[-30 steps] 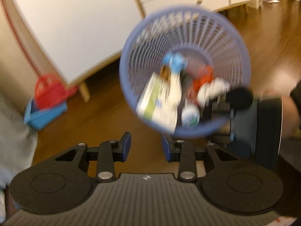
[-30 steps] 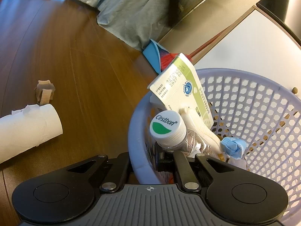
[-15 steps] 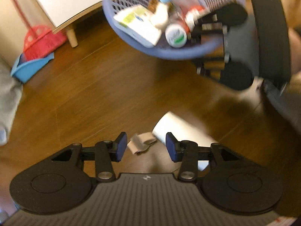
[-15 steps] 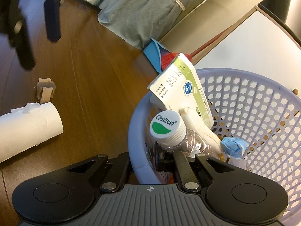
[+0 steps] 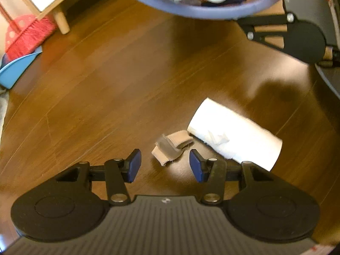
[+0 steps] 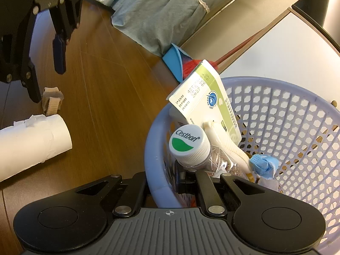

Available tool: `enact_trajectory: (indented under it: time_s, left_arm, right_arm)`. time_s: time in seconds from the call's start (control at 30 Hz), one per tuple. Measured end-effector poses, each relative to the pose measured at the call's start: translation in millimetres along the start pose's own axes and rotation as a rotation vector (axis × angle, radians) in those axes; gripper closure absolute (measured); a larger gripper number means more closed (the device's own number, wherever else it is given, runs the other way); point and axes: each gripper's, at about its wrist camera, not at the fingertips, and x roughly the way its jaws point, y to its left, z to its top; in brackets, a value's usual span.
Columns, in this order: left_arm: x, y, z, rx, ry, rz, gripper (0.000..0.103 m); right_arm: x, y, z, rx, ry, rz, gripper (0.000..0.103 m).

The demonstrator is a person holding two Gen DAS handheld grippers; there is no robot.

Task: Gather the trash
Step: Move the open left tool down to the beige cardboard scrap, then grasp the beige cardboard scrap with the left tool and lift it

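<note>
- Left tool [image 5: 165,165] pointed steeply down at the wooden floor [image 5: 110,89], jaws just widened, blue pads [image 5: 134,165] released, nothing pressed between.
- Beige scrap [image 5: 170,146] flat on the floor, just ahead of the gap between the pads, touching neither.
- White paper roll [image 5: 235,133] on its side, right beside the scrap.
- Right tool [image 6: 164,180] clenched on the near rim of the lavender basket [image 6: 297,114].
- Inside the basket: green-and-white carton [image 6: 208,102], capped bottle [image 6: 189,144], blue crumpled mask [image 6: 263,163].
</note>
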Motion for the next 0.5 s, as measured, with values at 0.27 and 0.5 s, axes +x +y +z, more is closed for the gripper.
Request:
enact_trajectory:
  time_s: [0.27, 0.5]
  left_arm:
    - [15, 6, -3, 0.013, 0.004, -0.011, 0.06]
    - [17, 8, 3, -0.014, 0.029, -0.013, 0.079]
  right_arm:
    - [-1, 0, -2, -0.002, 0.001, 0.0, 0.099]
    - [-1, 0, -2, -0.002, 0.001, 0.0, 0.099]
